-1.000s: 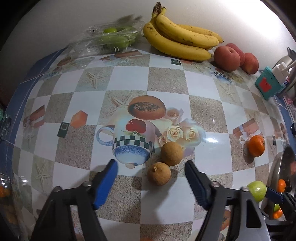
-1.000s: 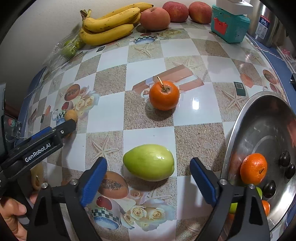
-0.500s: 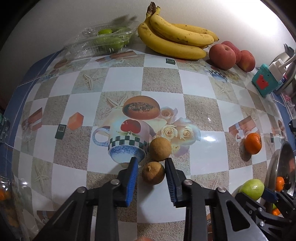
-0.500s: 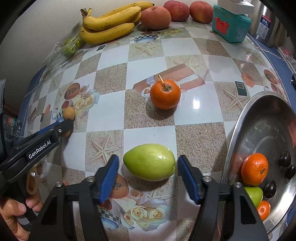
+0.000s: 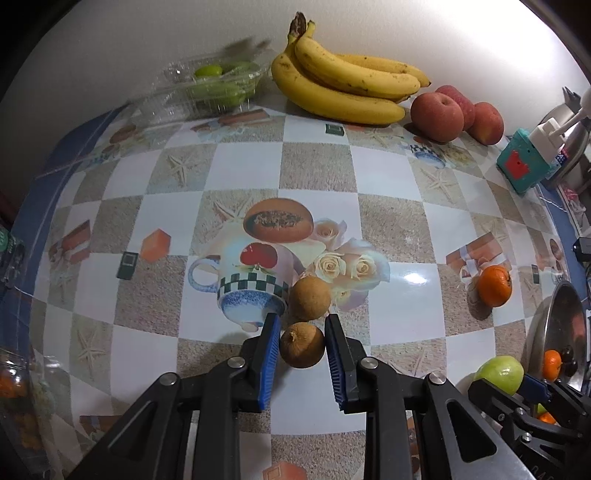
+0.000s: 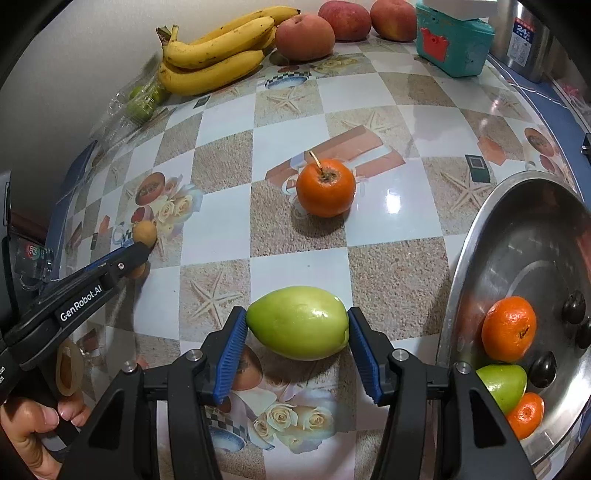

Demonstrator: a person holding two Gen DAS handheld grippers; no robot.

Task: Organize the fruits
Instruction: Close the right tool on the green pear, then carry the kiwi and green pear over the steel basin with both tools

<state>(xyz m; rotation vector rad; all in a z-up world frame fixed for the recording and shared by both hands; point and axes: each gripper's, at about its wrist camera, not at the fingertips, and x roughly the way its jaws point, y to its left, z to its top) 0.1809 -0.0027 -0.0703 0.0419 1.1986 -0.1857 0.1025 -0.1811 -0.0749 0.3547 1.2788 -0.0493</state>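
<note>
A small brown round fruit [image 5: 302, 350] sits between the blue pads of my left gripper [image 5: 300, 341], which is shut on it. A second brown fruit [image 5: 309, 298] lies just beyond, touching it. In the right wrist view my right gripper [image 6: 297, 325] is shut on a green oval fruit [image 6: 298, 328], both pads against its ends. An orange with a stem [image 6: 325, 187] rests farther out on the patterned tablecloth. The steel bowl [image 6: 469, 258] at the right holds an orange, a green fruit and several dark small fruits.
Bananas [image 5: 343, 92] and peaches [image 5: 437, 112] line the back wall, next to a clear box of green fruit [image 5: 210, 88]. A teal box [image 6: 452, 44] and a steel pot [image 6: 524, 33] stand at the back right. A hand [image 6: 33, 428] holds the left gripper's handle.
Both grippers went from wide open to closed: the left onto the near brown fruit, the right onto the green fruit. Neither hand has shifted much.
</note>
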